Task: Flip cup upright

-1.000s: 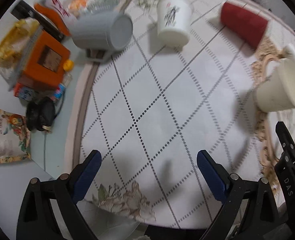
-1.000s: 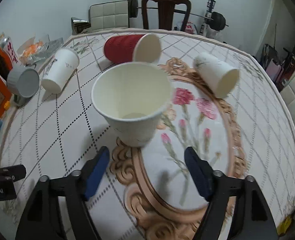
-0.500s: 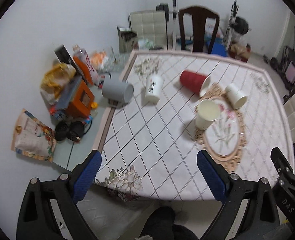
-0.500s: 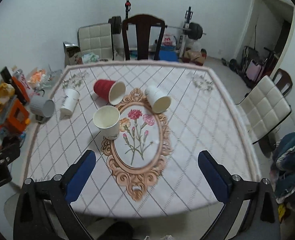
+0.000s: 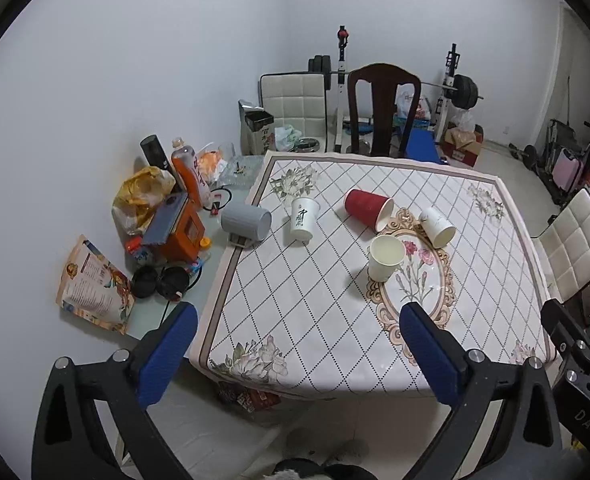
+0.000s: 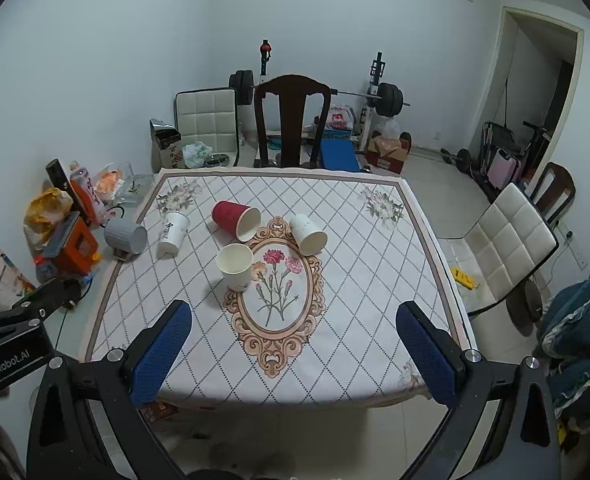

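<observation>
A white paper cup [image 5: 386, 257] [image 6: 235, 266] stands upright on the patterned tablecloth [image 5: 307, 304] [image 6: 359, 280], at the left edge of the flower medallion. A red cup [image 5: 367, 208] [image 6: 235, 219], a white cup [image 5: 437, 227] [image 6: 308, 234] and a printed white cup [image 5: 303, 222] [image 6: 173, 230] lie on their sides behind it. My left gripper [image 5: 295, 354] and right gripper [image 6: 293, 350] are both open and empty, held high and well back from the table's near edge.
A grey mug [image 5: 246, 223] [image 6: 126, 237] lies on its side at the table's left edge. Clutter with an orange box [image 5: 179, 232], bottle and bags sits on the low surface at left. A wooden chair [image 6: 291, 120] stands behind the table, a white chair [image 6: 507, 240] at right.
Both grippers have pulled up and far back from the table. The upright cup, close in front of the right gripper a second ago, now stands far off and free.
</observation>
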